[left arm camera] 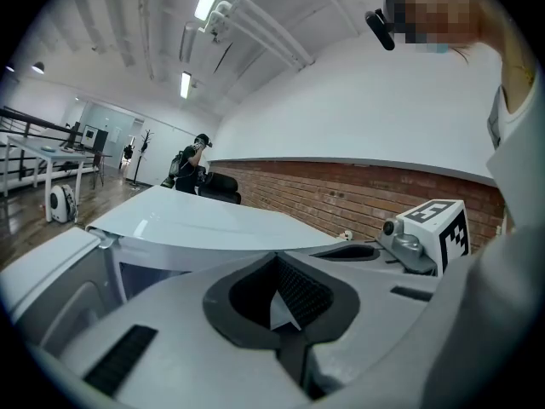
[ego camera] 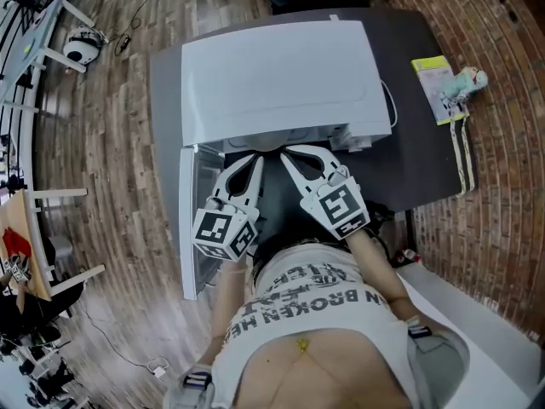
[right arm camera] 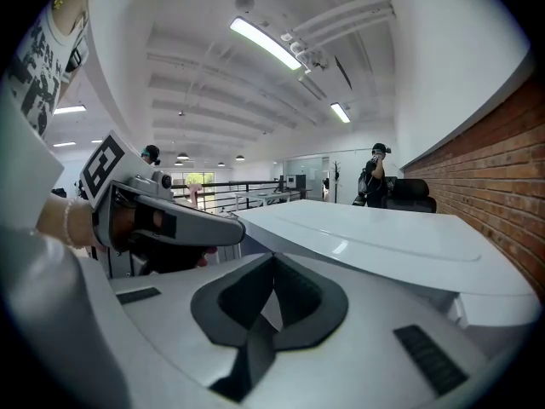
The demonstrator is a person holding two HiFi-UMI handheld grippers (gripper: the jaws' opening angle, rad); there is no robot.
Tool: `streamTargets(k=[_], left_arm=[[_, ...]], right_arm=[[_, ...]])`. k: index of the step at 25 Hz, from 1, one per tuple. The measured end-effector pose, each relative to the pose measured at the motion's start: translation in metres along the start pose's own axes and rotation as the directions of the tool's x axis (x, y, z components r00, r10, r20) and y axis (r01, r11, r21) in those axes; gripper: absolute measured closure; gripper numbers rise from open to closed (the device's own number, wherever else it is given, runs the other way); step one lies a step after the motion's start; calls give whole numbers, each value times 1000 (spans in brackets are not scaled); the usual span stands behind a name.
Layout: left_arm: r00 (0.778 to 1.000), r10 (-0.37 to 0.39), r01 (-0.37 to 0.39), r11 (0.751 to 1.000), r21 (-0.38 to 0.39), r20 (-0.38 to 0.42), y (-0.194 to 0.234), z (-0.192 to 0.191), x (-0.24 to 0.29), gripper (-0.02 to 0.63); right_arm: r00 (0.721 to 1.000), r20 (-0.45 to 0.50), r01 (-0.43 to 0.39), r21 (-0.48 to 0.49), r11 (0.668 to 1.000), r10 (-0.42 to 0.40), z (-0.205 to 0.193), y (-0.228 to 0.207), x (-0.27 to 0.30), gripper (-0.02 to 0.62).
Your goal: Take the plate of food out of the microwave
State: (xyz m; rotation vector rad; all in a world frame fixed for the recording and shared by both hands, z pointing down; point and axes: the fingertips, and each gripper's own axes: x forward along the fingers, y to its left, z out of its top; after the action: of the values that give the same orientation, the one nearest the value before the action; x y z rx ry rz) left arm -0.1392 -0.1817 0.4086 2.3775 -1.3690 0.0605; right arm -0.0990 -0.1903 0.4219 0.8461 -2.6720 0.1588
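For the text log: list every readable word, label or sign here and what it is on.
"BROKEN": on the person's shirt, upside down in the head view; its other words are cut off or blurred.
Yellow booklet: print too small to read.
Marker cubes: square patterns only, no words.

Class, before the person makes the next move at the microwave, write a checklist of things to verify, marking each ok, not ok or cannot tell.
1. Microwave door open: ok, swung left.
2. Plate of food in sight: cannot tell, interior hidden.
3. Left tongs empty: ok, shut on nothing.
4. Right tongs empty: ok, shut on nothing.
5. Tongs open for gripping: not ok.
6. Bare table beside microwave: ok.
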Motion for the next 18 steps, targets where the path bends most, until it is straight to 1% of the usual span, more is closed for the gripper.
streamTargets(k=[3, 6, 12, 18], left_arm=[[1000, 0, 0, 1000, -25, 4, 3, -3, 8, 600], [1000, 3, -4, 999, -52, -13, 8, -12, 14, 600], [999, 26, -28, 998, -50, -45, 25, -28, 26, 600], [998, 41, -44, 997, -64, -55, 42, -45, 37, 600]], right_arm=[[1000, -5, -4, 4, 1000, 4, -5, -8, 3, 588], [1000, -20, 3, 9, 1000, -3, -14, -13, 5, 588], [997, -57, 46, 27, 999, -44, -35, -27, 15, 588], [991, -98, 95, 48, 994, -90, -59, -39, 27, 588]])
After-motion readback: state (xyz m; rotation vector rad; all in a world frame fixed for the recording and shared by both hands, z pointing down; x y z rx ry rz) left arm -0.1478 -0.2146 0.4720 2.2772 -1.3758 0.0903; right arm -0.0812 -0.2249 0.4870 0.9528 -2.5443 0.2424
